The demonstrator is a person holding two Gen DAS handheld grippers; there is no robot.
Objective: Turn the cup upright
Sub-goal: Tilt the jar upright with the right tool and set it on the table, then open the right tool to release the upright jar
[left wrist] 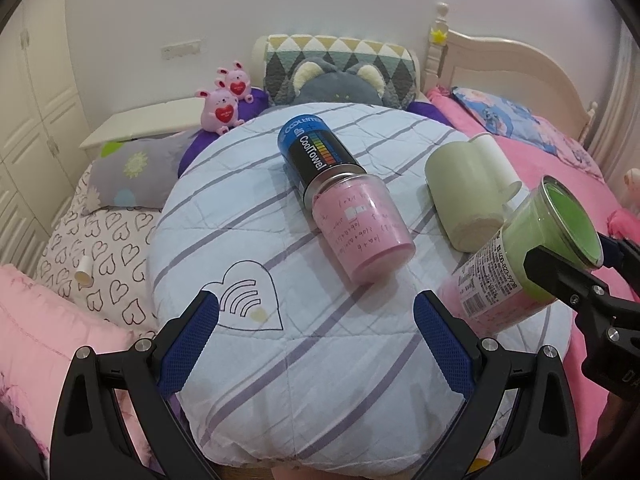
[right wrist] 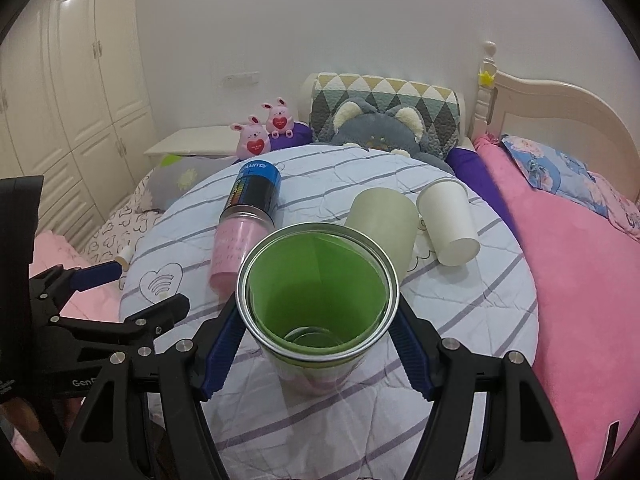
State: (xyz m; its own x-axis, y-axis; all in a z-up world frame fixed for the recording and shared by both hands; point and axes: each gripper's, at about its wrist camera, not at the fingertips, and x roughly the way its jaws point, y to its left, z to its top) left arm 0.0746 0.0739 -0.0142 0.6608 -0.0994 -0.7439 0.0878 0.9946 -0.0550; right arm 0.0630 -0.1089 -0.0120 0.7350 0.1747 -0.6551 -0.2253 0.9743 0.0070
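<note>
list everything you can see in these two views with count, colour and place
green cup: 1, green with metal rim, held tilted in the right tool above the cushion's near right
pink cup: 1, pink, lying on its side mid-cushion
blue can: 1, blue and black, lying at the pink cup's mouth
pale green cup: 1, lying on its side, cushion right
white paper cup: 1, lying beside the pale green cup
round cushion: 1, pale blue with purple stripes, centre
bunny plushies: 2, pink, behind the cushion
grey plush: 1, back
left tool: 1, black with blue pads, open, empty
right tool: 1, black with blue pads, shut on the green cup
</note>
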